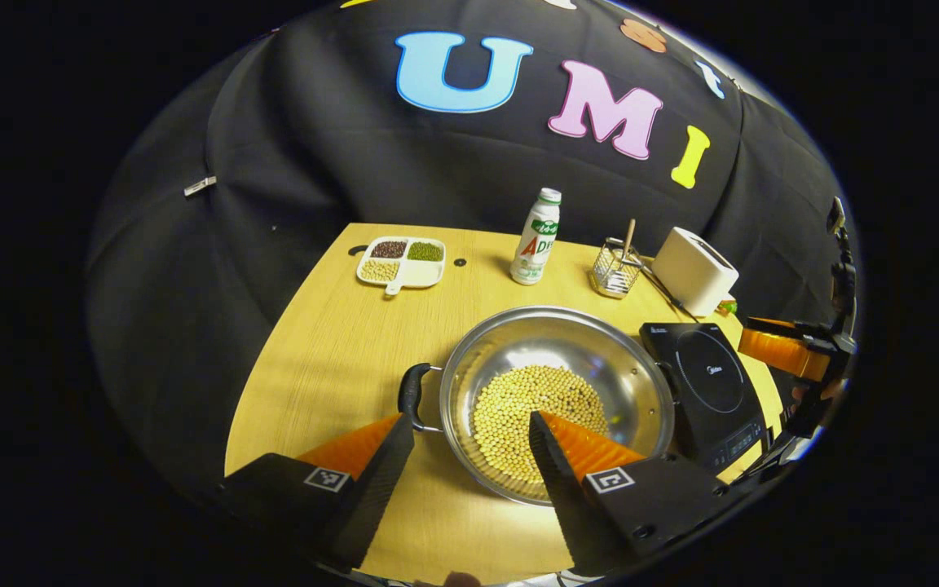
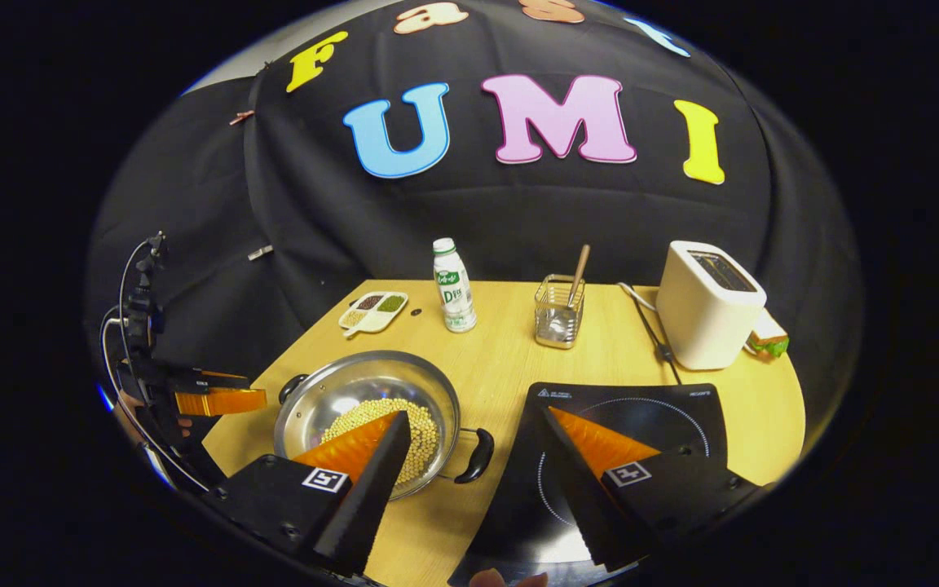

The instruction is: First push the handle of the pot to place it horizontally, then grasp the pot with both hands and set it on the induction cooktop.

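A steel pot holding soybeans sits on the wooden table just left of the black induction cooktop. Its black handles point left and right, toward the cooktop. My left gripper hovers open above the pot's left side, one finger near the left handle and the other over the beans. In the right gripper view the pot lies left of the cooktop, with its right handle between them. My right gripper is open above that handle, spanning the pot's edge and the cooktop.
Along the back of the table stand a divided dish of beans, a white bottle, a wire holder with a stick and a white toaster with a cable and a sandwich. The cooktop reaches the table's front edge.
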